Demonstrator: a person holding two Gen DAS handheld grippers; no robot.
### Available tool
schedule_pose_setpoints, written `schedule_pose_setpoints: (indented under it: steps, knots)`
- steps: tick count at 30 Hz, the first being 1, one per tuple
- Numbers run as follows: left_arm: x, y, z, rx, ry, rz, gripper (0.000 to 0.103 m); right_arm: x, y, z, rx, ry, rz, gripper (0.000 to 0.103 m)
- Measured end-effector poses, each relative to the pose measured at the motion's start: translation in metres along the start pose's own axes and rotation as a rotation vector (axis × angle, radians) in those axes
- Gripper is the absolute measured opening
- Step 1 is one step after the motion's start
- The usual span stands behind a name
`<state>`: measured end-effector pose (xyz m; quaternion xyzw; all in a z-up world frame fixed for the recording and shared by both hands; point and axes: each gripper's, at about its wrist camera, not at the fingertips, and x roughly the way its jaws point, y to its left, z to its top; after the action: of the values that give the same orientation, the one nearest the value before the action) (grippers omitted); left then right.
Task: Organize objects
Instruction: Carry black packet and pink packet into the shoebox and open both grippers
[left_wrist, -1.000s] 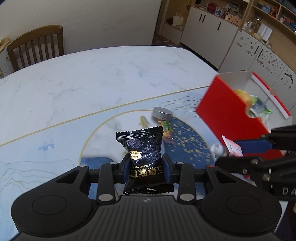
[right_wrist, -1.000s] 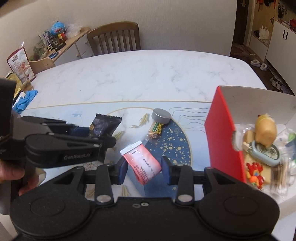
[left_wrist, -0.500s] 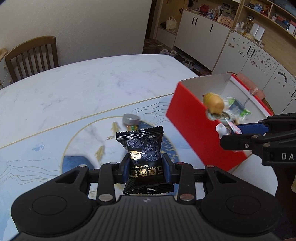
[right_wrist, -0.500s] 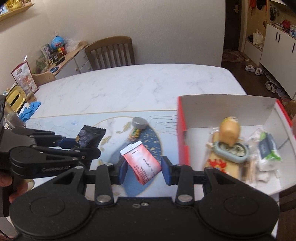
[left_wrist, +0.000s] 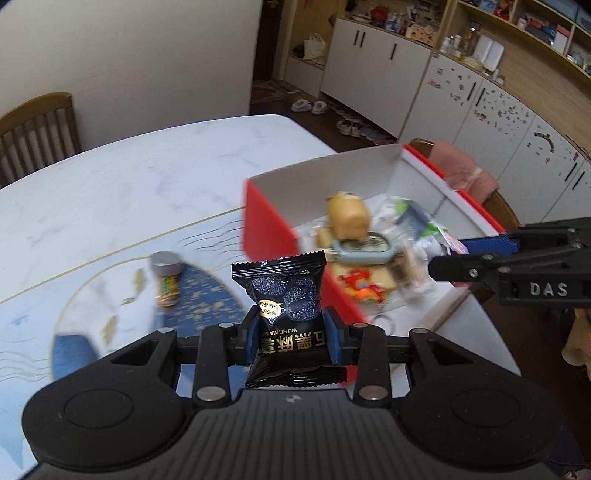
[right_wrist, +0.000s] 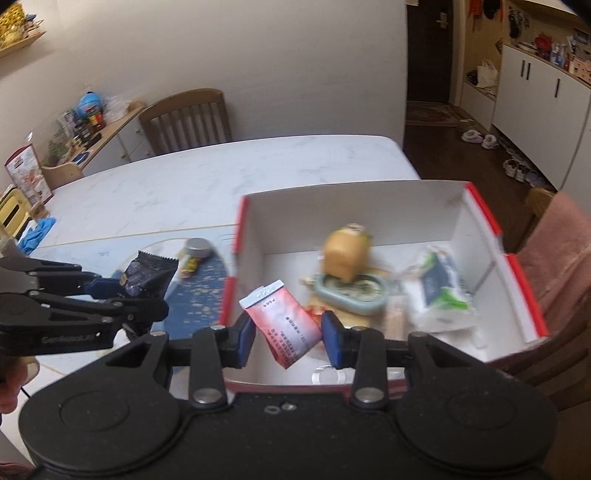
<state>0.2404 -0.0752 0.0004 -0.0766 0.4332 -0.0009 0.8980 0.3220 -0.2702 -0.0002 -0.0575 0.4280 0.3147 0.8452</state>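
Observation:
My left gripper is shut on a black snack packet, held upright above the near left wall of the red box. In the right wrist view this packet hangs left of the box. My right gripper is shut on a red-and-white sachet, over the box's near left corner. In the left wrist view the right gripper reaches in from the right above the box. Inside lie a yellow toy, a pale blue tin and a white-green pack.
A small jar with a grey cap lies on the blue patterned mat left of the box. The marble table stretches beyond. Wooden chairs stand at the far side; a pink-cushioned chair sits right of the box.
Both grippers have travelled right toward the red box, each keeping its packet. The box now fills the middle of both views, and the jar has slid to the left.

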Motion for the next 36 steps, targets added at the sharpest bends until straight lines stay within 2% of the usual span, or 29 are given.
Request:
schedule_pose_setpoints:
  steps: [8,15,25,36]
  knots:
    - [0.025,-0.052,0.017,0.051,0.016,-0.026,0.034,-0.006,-0.052,-0.001,0.020,-0.026,-0.050,0.038]
    - [0.050,-0.085,0.031,0.092,0.042,-0.031,0.034,0.000,-0.083,0.000,0.030,-0.024,-0.073,0.038]
    - [0.092,-0.101,0.042,0.116,0.107,-0.020,0.034,0.035,-0.102,0.014,0.043,0.008,-0.071,0.038]
    - [0.125,-0.102,0.051,0.119,0.144,0.022,0.034,0.078,-0.103,0.029,0.023,0.058,-0.071,0.038]
